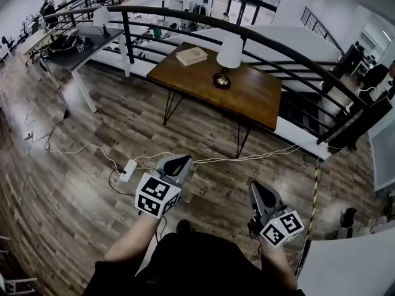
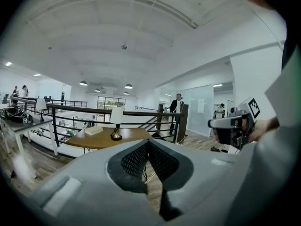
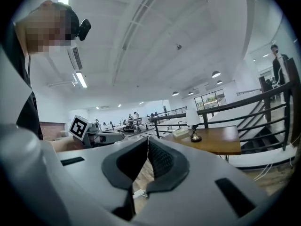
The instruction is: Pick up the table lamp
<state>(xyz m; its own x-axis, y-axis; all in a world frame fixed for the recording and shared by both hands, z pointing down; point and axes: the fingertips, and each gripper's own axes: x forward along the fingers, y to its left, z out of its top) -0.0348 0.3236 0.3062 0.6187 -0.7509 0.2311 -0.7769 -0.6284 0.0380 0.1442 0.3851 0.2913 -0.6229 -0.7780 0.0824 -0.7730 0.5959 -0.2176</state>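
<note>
The table lamp (image 1: pixel 229 59) stands on the brown table (image 1: pixel 259 97), close to the black rail (image 1: pixel 290 51) behind it. It has a white shade and a dark round foot. A book (image 1: pixel 192 55) lies on the same table, near the lamp. The person stands well back from the table on the wood floor (image 1: pixel 92 140). The left gripper (image 1: pixel 182 160) has its jaws pressed together, with nothing in them. The right gripper (image 1: pixel 254 186) is pressed together too and holds nothing. Both point toward the table. A white plug box (image 1: pixel 128 170) lies on the floor near the left gripper, with cords coming off it.
</note>
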